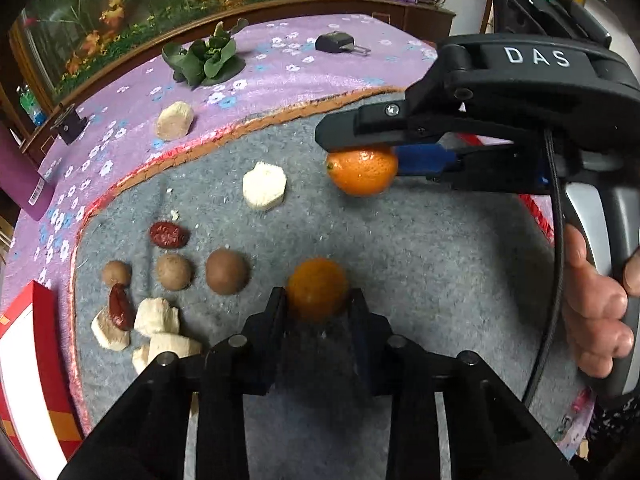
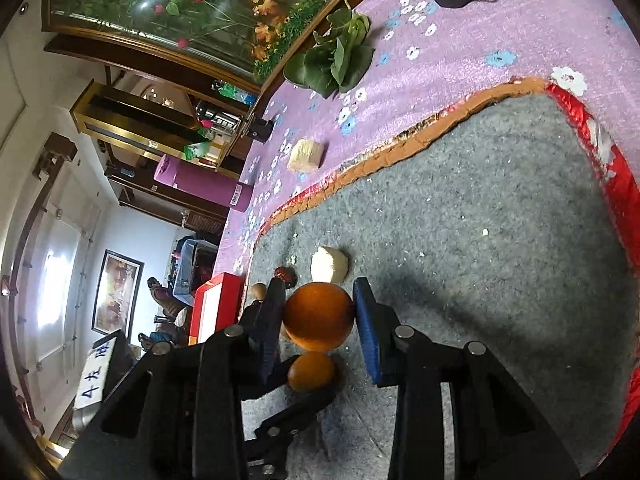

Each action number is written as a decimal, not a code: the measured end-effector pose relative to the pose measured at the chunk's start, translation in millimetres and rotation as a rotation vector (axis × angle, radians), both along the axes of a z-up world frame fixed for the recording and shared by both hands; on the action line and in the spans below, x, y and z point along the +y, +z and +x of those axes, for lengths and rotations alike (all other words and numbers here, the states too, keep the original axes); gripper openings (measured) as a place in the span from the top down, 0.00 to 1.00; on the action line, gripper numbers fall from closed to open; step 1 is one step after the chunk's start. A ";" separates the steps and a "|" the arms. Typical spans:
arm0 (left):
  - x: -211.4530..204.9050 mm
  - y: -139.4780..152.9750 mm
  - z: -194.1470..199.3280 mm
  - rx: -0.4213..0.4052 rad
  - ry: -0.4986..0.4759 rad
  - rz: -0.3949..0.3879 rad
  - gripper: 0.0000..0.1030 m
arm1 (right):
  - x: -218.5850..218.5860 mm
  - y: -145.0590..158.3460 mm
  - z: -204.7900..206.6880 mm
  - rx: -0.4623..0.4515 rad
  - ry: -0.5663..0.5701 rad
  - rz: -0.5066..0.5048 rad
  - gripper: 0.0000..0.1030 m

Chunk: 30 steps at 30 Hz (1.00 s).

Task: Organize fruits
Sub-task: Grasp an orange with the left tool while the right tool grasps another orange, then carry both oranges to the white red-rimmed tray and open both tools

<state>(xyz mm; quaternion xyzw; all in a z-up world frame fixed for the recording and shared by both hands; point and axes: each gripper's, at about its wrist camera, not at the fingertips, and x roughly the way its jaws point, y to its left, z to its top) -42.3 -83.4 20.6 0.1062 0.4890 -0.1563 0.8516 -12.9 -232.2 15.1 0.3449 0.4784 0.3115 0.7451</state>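
Nearest the left wrist camera, our left gripper (image 1: pixel 318 300) pinches a small round orange mandarin (image 1: pixel 317 288) resting on the grey felt mat (image 1: pixel 400 248). Our right gripper (image 1: pixel 360 156) holds a second, brighter orange mandarin (image 1: pixel 362 170) between its fingers, farther back on that mat. Left of the first mandarin, three brown round longans (image 1: pixel 226 271) sit in a row on the mat.

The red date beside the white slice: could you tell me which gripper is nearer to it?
Left. The left gripper, around an orange, sits nearer the date. The right gripper is farther, beyond the slice.
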 end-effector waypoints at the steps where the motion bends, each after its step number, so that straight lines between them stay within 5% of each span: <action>1: 0.1 0.2 -0.3 -0.005 0.001 -0.001 0.71 | -0.4 -0.3 0.4 0.000 -0.002 0.001 0.64; 8: 16.7 17.3 -14.3 -0.077 0.050 -0.059 0.72 | -0.4 3.1 -4.1 -0.048 0.000 -0.002 0.64; 14: 96.7 60.1 -75.8 -0.239 0.221 -0.047 0.72 | 25.5 8.7 -14.6 -0.087 0.036 0.019 0.64; 23: 252.2 55.4 -135.9 -0.278 0.610 0.092 0.72 | 199.5 38.9 -58.1 -0.152 0.323 0.028 0.64; 30: 305.4 23.1 -141.0 -0.206 0.741 0.089 0.71 | 326.6 29.0 -96.6 -0.205 0.491 -0.093 0.64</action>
